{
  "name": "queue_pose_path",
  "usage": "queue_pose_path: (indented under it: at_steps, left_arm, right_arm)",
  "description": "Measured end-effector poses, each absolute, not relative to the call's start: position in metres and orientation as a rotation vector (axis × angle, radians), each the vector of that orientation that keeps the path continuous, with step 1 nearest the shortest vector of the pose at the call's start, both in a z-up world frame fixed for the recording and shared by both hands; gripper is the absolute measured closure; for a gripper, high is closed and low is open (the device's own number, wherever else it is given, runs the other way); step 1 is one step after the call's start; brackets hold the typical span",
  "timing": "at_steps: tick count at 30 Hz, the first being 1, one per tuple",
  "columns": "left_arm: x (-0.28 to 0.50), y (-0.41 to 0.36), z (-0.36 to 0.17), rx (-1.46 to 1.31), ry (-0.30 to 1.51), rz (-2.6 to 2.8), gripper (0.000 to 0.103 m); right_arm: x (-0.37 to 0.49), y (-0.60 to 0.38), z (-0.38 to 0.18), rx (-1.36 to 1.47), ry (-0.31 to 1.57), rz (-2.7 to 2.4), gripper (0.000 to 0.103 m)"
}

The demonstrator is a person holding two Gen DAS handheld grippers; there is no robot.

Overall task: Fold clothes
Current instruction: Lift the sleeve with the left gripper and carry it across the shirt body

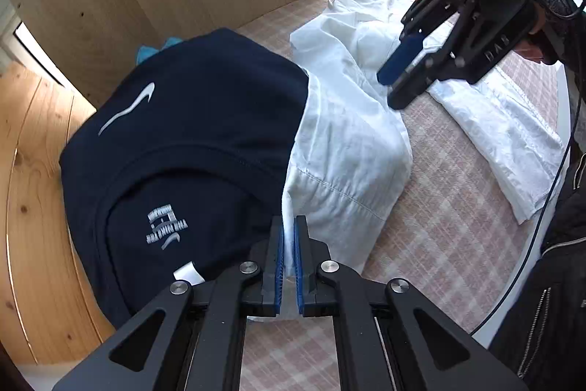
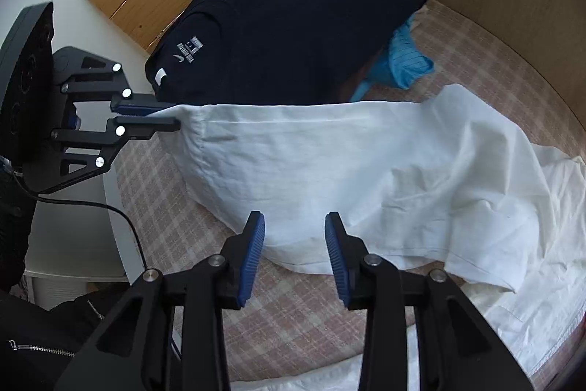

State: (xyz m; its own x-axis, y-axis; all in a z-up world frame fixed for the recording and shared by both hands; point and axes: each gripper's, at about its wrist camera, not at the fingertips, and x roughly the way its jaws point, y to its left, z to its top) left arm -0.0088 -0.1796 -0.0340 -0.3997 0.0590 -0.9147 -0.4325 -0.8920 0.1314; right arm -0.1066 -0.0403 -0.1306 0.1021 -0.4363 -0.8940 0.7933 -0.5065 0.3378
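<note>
**White cloth pinched at one corner, ready for folding**

Left hand-held gripper [image 1: 288,237] pinching the corner of a crumpled white cotton cloth [image 2: 329,163] on the checked pink bedspread [image 2: 293,310], lifting its edge taut. Right hand-held gripper [image 2: 295,255] spread, empty, above the near hem. Navy folded T-shirt [image 1: 190,141] just behind.

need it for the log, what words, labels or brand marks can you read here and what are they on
"DAB": raised letters on the black body of the right gripper, read in the left wrist view.
Swoosh-shaped logo, no letters: on the navy shirt.
Small grey print inside the navy shirt's neck: several lines over a small swoosh, upside down and too small to read.
White tag at the shirt's neck: blank as far as shows.
White garment: no text seen.
</note>
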Motion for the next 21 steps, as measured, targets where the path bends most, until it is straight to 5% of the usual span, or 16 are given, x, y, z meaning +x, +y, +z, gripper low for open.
queue_pose_path:
  at_steps: [10,21]
  left_arm:
    - [-0.013,-0.194,-0.026,-1.473,0.401,2.321,0.094]
    - [0.003,-0.180,-0.017,-1.475,0.421,2.256,0.102]
  right_arm:
    - [-0.099,-0.044,-0.137,1.423,0.381,-1.601,0.068]
    - [-0.099,-0.042,-0.137,1.400,0.442,-1.663,0.068]
